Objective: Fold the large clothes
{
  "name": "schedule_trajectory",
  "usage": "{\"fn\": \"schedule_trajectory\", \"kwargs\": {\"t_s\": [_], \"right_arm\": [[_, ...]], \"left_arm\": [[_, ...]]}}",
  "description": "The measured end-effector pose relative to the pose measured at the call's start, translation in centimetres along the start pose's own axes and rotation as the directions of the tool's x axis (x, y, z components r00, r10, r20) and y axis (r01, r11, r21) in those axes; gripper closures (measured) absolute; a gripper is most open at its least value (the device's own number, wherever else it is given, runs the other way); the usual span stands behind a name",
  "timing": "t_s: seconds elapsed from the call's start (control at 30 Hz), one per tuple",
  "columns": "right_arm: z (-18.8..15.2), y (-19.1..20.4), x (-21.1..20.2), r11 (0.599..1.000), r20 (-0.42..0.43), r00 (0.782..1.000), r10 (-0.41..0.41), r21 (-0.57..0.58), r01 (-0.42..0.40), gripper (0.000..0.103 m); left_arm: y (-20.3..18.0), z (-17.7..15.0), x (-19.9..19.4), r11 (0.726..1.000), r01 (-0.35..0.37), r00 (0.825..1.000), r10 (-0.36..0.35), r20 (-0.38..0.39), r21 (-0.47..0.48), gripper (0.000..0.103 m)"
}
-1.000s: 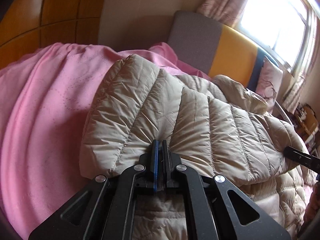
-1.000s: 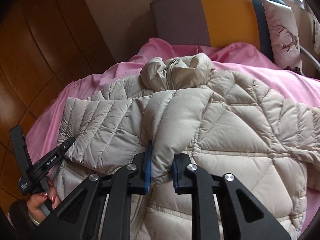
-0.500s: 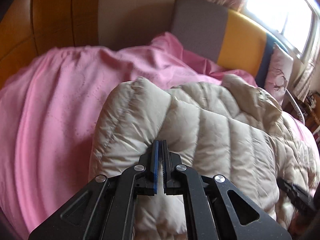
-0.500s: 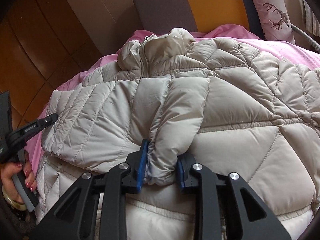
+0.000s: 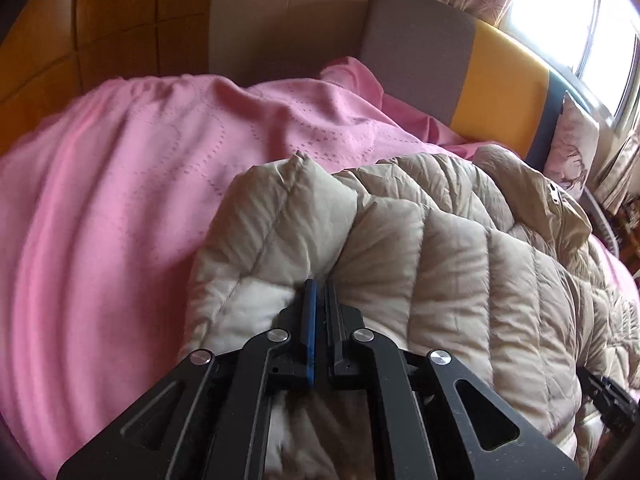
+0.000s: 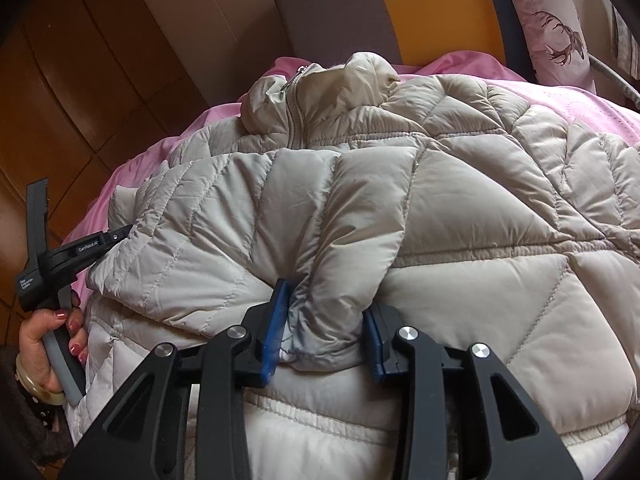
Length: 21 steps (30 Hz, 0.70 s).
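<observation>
- One beige puffer jacket point(image 6: 460, 216), on the pink blanket point(image 5: 120, 208) covering the bed.
- Left tongs point(image 5: 318, 296): clamped on a jacket fold.
- Right tongs point(image 6: 326, 320): gripping the sleeve cuff point(image 6: 320, 332).
- One deer-print pillow point(image 6: 548, 24), far right.

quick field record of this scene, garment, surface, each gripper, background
garment: beige quilted puffer jacket, zipped collar at the far end, sleeve folded across the body
surface: pink blanket
left gripper: jaws nearly closed, pinching a fold of the jacket
right gripper: jaws apart, clamped around the sleeve cuff
background: grey and yellow headboard, deer-print pillow, window
</observation>
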State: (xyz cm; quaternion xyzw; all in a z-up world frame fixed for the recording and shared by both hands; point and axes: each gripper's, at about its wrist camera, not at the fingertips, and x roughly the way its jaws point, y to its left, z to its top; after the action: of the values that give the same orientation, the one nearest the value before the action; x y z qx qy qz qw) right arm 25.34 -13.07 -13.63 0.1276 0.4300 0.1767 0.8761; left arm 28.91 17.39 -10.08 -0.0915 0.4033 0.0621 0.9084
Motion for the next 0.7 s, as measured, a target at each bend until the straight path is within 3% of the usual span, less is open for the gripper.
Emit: {"fn": "schedule_trajectory", "kwargs": {"t_s": [0.03,0.07,0.1,0.17,0.2,0.3,0.4,0.57,0.7], "right_arm": [[0.0,-0.1,-0.2,1.000,0.002,1.000,0.005,0.005,-0.005,0.065],[0.0,-0.1,-0.7,1.000,0.012,1.000,0.001,0.012,-0.002,0.059],[-0.1,0.0,-1.5,1.000,0.029,1.000,-0.001,0.021,0.001,0.049],[-0.3,-0.1,-3.5,0.999,0.079,0.997,0.013,0.046,-0.016,0.043],[-0.5,-0.3,-4.7,0.998,0.098,0.995,0.017,0.065,-0.023,0.043],[-1.1,-2.5,-7.9,0.985,0.147,0.988,0.045,0.159,-0.069,0.043],[-2.3,-6.4,-11.3,0.960,0.192,0.981,0.013,0.272,-0.067,0.042],[-5.1,-15.1,-16.3,0.881,0.224,0.967,-0.125,0.473,0.005,0.038],[-8.3,-22.6,-19.0,0.773,0.181,0.952,-0.246,0.629,0.080,0.037]], "left_arm": [[-0.2,-0.5,-1.2,1.000,-0.001,1.000,0.001,0.022,0.008,0.068],[-0.4,-1.1,-2.5,1.000,0.010,0.999,-0.011,0.048,0.015,0.026],[-0.9,-2.0,-4.4,1.000,0.019,0.995,-0.021,0.096,0.018,0.005],[-1.5,-3.7,-7.0,0.999,0.035,0.983,-0.041,0.180,0.038,0.005],[-2.1,-4.7,-7.9,0.996,0.053,0.980,-0.066,0.186,0.074,0.005],[-3.7,-6.9,-7.9,0.987,0.051,0.987,-0.072,0.140,0.152,0.005],[-4.4,-8.6,-5.5,0.978,0.025,0.997,-0.038,0.061,0.207,0.004],[-4.4,-9.0,-5.2,0.978,0.024,0.996,-0.041,0.080,0.206,0.004],[-4.4,-9.2,-5.2,0.979,0.030,0.996,-0.047,0.082,0.202,0.004]]}}
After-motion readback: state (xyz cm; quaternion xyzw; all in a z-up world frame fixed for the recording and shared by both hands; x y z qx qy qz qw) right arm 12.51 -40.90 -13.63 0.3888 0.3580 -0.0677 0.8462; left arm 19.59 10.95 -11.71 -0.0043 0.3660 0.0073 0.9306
